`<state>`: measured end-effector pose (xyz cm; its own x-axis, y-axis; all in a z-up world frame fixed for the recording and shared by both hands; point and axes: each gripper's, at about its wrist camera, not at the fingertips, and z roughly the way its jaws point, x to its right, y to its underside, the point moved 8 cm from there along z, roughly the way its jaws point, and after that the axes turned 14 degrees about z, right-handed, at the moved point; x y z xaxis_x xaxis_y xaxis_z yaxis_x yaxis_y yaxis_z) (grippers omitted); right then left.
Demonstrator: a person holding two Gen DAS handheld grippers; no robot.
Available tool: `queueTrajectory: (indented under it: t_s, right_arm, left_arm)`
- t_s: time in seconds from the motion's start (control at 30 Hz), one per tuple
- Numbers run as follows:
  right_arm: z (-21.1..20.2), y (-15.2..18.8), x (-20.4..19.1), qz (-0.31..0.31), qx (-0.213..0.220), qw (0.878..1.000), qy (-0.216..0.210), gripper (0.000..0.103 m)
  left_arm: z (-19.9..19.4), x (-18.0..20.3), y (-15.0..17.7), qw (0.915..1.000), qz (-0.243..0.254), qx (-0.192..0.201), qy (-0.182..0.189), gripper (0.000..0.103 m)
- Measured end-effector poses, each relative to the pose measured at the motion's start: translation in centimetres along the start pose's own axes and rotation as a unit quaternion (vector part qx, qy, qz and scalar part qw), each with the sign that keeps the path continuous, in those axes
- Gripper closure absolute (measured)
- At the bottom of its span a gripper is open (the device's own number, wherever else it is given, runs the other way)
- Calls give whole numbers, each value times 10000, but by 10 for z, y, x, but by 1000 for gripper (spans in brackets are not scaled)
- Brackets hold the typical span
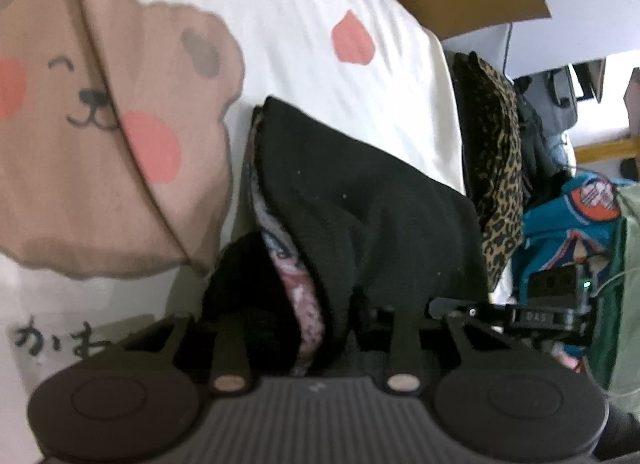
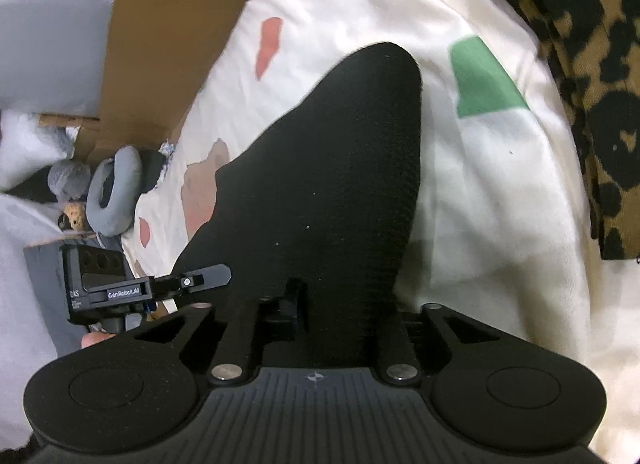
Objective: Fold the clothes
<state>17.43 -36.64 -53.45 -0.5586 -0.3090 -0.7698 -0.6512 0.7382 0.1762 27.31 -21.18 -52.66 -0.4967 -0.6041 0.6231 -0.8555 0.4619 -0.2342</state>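
Black garment (image 2: 332, 167) lies on the bed (image 2: 500, 191), long axis running straight away from both your grippers. Right gripper (image 2: 320, 304) and left gripper (image 1: 316, 316) each pinch its near edge, side by side; neither is nearer.

One black garment (image 1: 360, 199), one leopard-print garment (image 1: 498, 167), two grippers (image 1: 308, 296) (image 2: 320, 296)

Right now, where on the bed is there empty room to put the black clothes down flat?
The bed cover lies bare between the black garment and the leopard-print cloth, around the green patch. There is more room past the garment's tip, near the pink spot. It is crowded along the leopard-print side, where other clothes pile up.
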Motion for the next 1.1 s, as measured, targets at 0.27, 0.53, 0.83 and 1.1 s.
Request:
queueTrajectory:
  t_s: [0.27, 0.53, 0.83, 1.1]
  right_arm:
    - [16, 5, -3, -142, -14, 9994, 316, 85]
    - [9, 12, -16, -467, 286, 9951, 819, 92]
    - [-2, 14, -35, -757, 453, 9912, 989, 93]
    - [-11, 28, -59, -1401, 610, 9807, 1223, 94]
  left_arm:
    - [4, 8, -1, 9995, 57, -75, -286, 75]
    - [2, 18, -3, 9969, 265, -135, -728, 77]
    - [-21, 33, -5, 9948, 329, 75, -957, 78]
    - [-41, 45, 5, 9911, 82, 331, -1286, 79]
